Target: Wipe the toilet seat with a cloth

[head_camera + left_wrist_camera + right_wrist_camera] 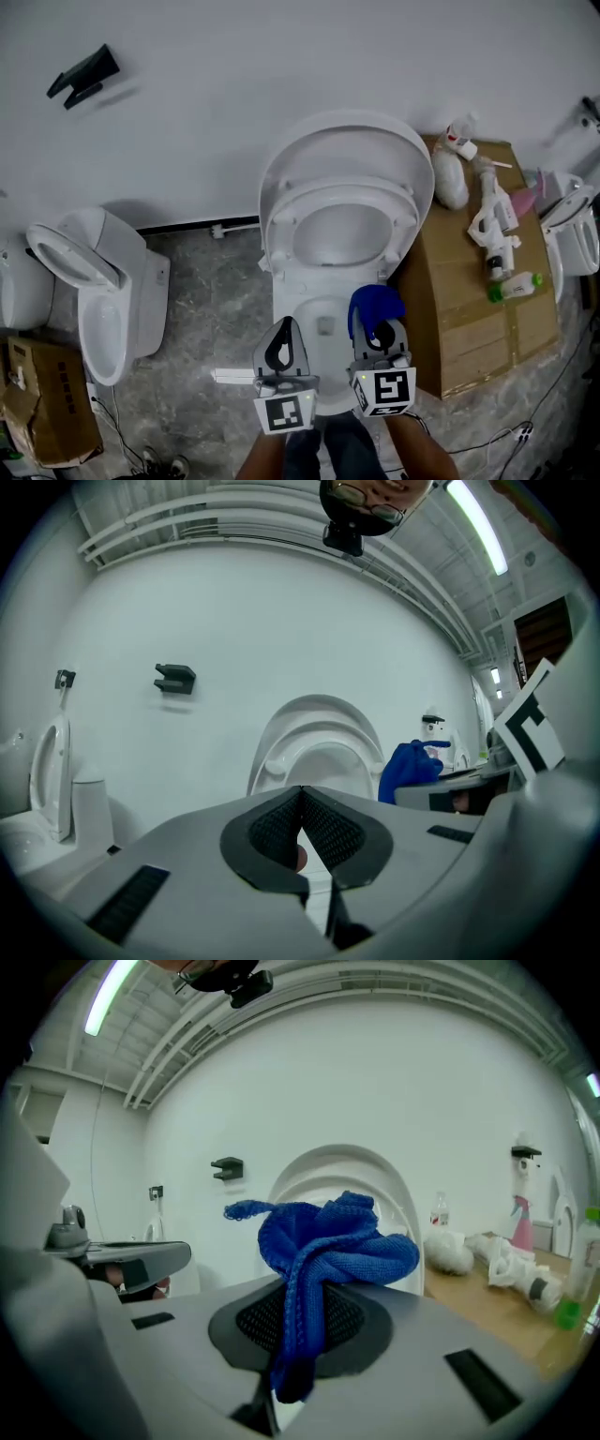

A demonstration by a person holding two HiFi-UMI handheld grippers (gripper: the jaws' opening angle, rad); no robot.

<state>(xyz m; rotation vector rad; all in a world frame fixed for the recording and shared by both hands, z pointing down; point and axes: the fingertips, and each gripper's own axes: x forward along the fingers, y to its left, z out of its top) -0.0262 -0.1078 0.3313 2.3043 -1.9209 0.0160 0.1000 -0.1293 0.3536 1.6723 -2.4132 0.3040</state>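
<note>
My right gripper (pixel 302 1326) has its 2 jaws clamped on the blue cloth (pixel 328 1241). A twisted strand of it runs down between the pads, and the bunched bulk sits on top, just past the tips. My left gripper (pixel 302 829) has its jaws pressed fully together with nothing in them. In the head view, both grippers hang side by side above the toilet bowl (pixel 323 305), in front of the raised toilet seat (pixel 281 223).

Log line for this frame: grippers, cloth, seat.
left gripper shut, empty | right gripper shut on cloth | seat up, untouched
</note>
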